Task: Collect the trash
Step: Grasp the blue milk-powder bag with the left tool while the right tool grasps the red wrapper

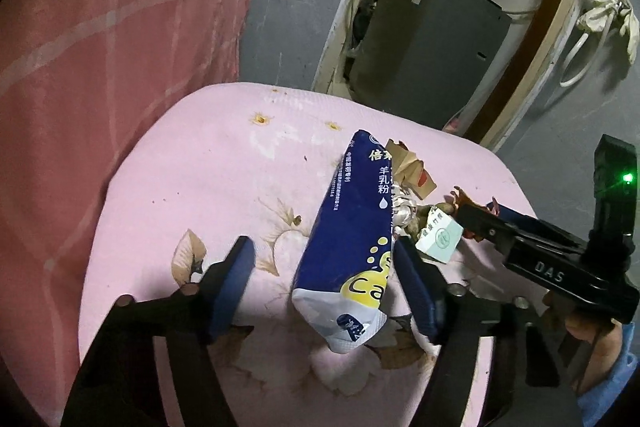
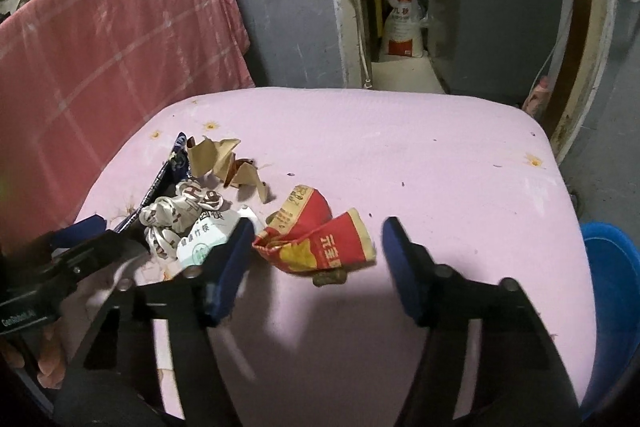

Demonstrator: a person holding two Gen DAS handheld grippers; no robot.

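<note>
A pile of trash lies on a pink floral cloth-covered surface (image 1: 192, 171). A blue-and-white pouch (image 1: 344, 239) lies between the fingers of my left gripper (image 1: 324, 283), which is open; the right pad sits at the pouch's edge and the left pad stands clear of it. In the right wrist view a crumpled red-and-yellow wrapper (image 2: 316, 243) lies between the fingers of my right gripper (image 2: 320, 263), also open, its pads apart from the wrapper. Beside these lie brown paper scraps (image 2: 224, 159), a crumpled white wrapper (image 2: 176, 215) and a small white box (image 2: 204, 239).
A blue bucket (image 2: 612, 287) stands beyond the surface's right edge. A red-pink checked cloth (image 1: 120, 27) hangs at the left. A grey appliance (image 1: 424, 39) and a white-and-red sack (image 2: 402, 27) fill the doorway behind. A hand (image 1: 596, 347) holds the right gripper's handle.
</note>
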